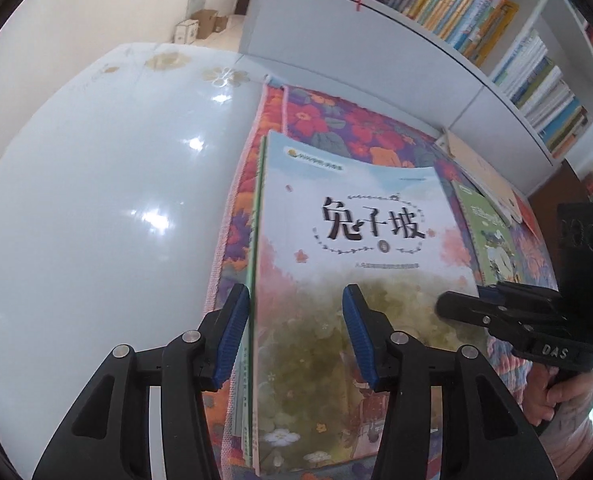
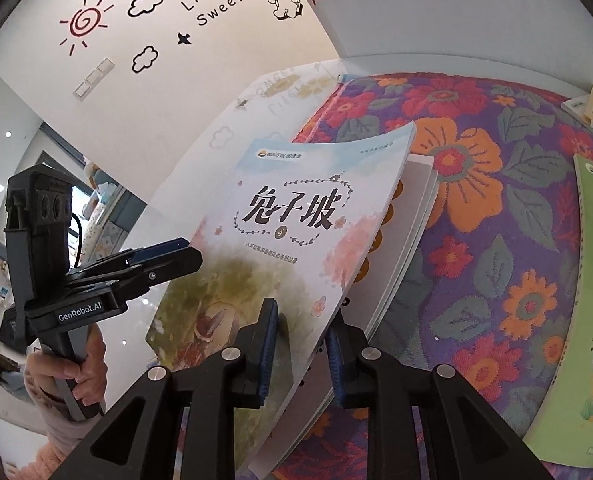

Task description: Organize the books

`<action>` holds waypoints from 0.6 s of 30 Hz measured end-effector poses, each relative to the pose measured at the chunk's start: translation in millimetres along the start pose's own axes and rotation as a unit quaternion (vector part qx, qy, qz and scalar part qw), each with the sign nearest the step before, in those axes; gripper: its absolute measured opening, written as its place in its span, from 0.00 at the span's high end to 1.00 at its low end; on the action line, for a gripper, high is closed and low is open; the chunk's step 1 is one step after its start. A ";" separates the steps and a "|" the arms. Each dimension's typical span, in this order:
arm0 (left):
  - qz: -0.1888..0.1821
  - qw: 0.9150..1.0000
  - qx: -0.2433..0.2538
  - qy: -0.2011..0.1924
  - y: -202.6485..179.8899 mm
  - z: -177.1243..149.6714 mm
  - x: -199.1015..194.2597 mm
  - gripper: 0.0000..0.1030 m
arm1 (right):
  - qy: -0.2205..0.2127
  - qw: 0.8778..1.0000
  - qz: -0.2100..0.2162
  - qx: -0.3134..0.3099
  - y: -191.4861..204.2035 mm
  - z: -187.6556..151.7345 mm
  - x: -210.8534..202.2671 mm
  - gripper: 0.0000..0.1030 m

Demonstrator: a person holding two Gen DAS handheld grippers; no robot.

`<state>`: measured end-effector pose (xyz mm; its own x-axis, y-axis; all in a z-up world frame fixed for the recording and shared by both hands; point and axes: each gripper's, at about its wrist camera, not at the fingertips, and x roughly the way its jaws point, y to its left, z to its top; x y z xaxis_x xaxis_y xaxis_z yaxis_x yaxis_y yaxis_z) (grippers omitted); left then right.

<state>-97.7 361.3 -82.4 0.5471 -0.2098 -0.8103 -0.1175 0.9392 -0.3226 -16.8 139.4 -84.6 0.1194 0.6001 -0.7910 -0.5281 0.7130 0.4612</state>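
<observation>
Surface: glossy white counter (image 1: 104, 184) w/ faint flower print at far end, ceiling lights reflecting off it. Right part covered by floral cloth (image 2: 496, 208), purple w/ red and orange blooms, pink fringed edge.

Room: cream wall w/ decals (image 2: 144, 12) (sun, clouds, star, "Life is Sweet", bear on swing). White bookshelf (image 1: 476, 64) behind counter, packed w/ upright spines. Cardboard boxes (image 1: 200, 26) on floor by far wall.

Task item: book with pale blue and pink cover (image 1: 356, 240), black title characters, on top of a small stack over the cloth; right edge of the cover lifted, tilted up off the book below it (image 2: 412, 216). Green-cover book (image 2: 576, 300) lies flat on cloth to the right, apart from stack. More books further back near shelf (image 1: 480, 172).

Left gripper (image 1: 296, 336): jaws partly apart, straddling stack's left edge; blue pads not seen pressing. Left hand (image 2: 76, 372) on handle.

Right gripper (image 2: 302, 354): jaws narrow, one pad above and one below the lifted cover's near edge; whether pads press it, cannot tell.
</observation>
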 end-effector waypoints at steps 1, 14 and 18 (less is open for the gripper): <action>0.005 1.000 -0.005 0.000 0.9 -0.5 -0.5 0.55 | 0.001 1.000 -0.003 -0.001 1.1 0.0 0.3 0.77; 0.020 0.999 -0.014 -0.030 -14.8 -18.9 -45.6 0.55 | 0.002 0.998 -0.045 0.045 -19.7 -10.7 -28.7 0.76; 0.006 0.999 0.001 -0.038 -38.3 -25.0 -59.1 0.55 | 0.002 0.997 -0.044 0.056 -27.3 -24.9 -50.5 0.76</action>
<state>-146.3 330.9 -34.3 0.6066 -0.1785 -0.7747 -0.1219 0.9420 -0.3125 -29.4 80.6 -67.2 0.1575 0.5329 -0.8314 -0.4182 0.7987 0.4327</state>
